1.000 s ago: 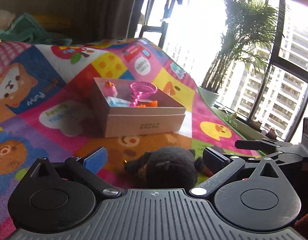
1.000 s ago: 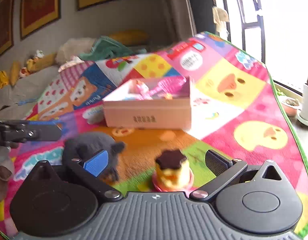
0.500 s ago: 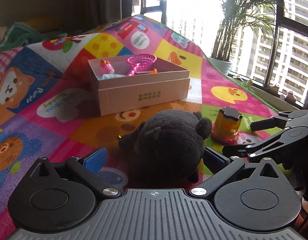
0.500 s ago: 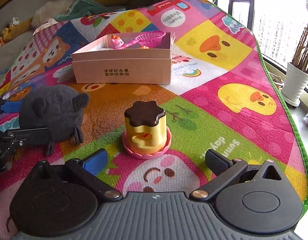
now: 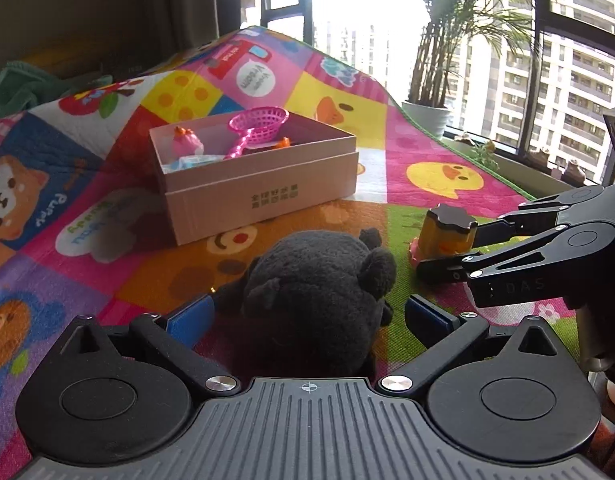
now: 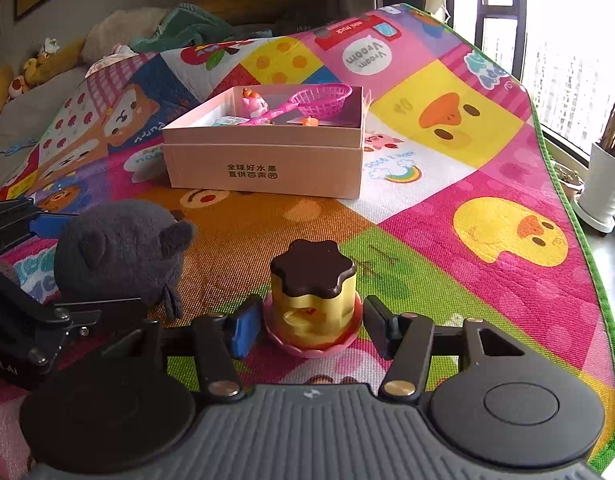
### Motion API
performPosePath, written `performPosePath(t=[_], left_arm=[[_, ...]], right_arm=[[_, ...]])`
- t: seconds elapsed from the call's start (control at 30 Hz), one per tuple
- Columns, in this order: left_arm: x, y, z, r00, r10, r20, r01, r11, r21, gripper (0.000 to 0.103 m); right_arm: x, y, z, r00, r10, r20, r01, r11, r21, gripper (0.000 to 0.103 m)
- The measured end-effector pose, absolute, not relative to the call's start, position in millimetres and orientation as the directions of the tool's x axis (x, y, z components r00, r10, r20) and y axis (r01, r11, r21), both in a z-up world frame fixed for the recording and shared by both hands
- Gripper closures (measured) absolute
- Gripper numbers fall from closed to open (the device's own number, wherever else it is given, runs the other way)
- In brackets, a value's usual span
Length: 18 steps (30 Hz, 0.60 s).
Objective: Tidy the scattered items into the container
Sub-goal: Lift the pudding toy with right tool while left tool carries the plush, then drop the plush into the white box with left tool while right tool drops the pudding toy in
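A yellow pudding toy (image 6: 313, 280) with a brown lid and pink base stands on the play mat between the fingers of my right gripper (image 6: 311, 330). Its jaws are closing on the pink base, with a thin gap still showing at the right pad (image 6: 377, 328). A dark grey plush toy (image 5: 307, 280) lies between the wide-open fingers of my left gripper (image 5: 307, 316), untouched by the blue pads (image 5: 189, 316). The pink cardboard box (image 6: 267, 168) stands further back on the mat and holds a pink scoop net (image 6: 323, 100) and a small pink figure (image 6: 253, 104).
The colourful mat's green edge (image 6: 587, 264) runs along the right, with a white plant pot (image 6: 603, 192) and windows beyond it. A green cloth (image 6: 187, 28) and soft toys (image 6: 27, 72) lie at the far back left.
My left gripper moved forward until its fingers straddle the plush. My right gripper came up to the pudding toy and its jaws narrowed around the base.
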<state>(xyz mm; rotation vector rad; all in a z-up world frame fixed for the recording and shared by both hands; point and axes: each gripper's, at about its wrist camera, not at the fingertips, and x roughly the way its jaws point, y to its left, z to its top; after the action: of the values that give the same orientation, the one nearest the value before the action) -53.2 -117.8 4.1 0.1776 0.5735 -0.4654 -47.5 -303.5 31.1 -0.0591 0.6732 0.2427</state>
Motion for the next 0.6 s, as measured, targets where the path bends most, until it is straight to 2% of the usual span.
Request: performPosePath(t=[0.13, 0.17, 0.2, 0.23, 0.4, 0.6], left_arm=[[-49, -128, 5, 0.745, -0.371, -0.555, 0.482, 0.874, 0.063, 0.0], [-49, -129, 6, 0.743, -0.375, -0.554, 0.486, 0.872, 0.063, 0.004], [-49, -129, 6, 0.742, -0.375, -0.555, 0.489, 0.87, 0.067, 0.011], [-50, -129, 6, 0.746, -0.365, -0.557, 0.485, 0.871, 0.079, 0.03], [-52, -122, 15, 0.747, -0.381, -0.545, 0.497, 0.864, 0.077, 0.03], [-24, -110, 59, 0.836, -0.369, -0.407, 0.452, 0.883, 0.127, 0.03]], right_arm=[[-56, -308, 44, 0.773, 0.2, -0.602, -0.237, 0.971, 0.018, 0.047], [-59, -308, 48, 0.78, 0.2, -0.592, -0.24, 0.971, 0.012, 0.047], [-63, -308, 53, 0.788, 0.203, -0.582, -0.245, 0.97, 0.006, 0.047], [-66, -307, 58, 0.795, 0.207, -0.57, -0.251, 0.968, 0.002, 0.047], [-74, -305, 83, 0.825, 0.223, -0.519, -0.27, 0.963, -0.015, 0.047], [-48, -303, 125, 0.855, 0.257, -0.45, -0.289, 0.957, -0.001, 0.047]])
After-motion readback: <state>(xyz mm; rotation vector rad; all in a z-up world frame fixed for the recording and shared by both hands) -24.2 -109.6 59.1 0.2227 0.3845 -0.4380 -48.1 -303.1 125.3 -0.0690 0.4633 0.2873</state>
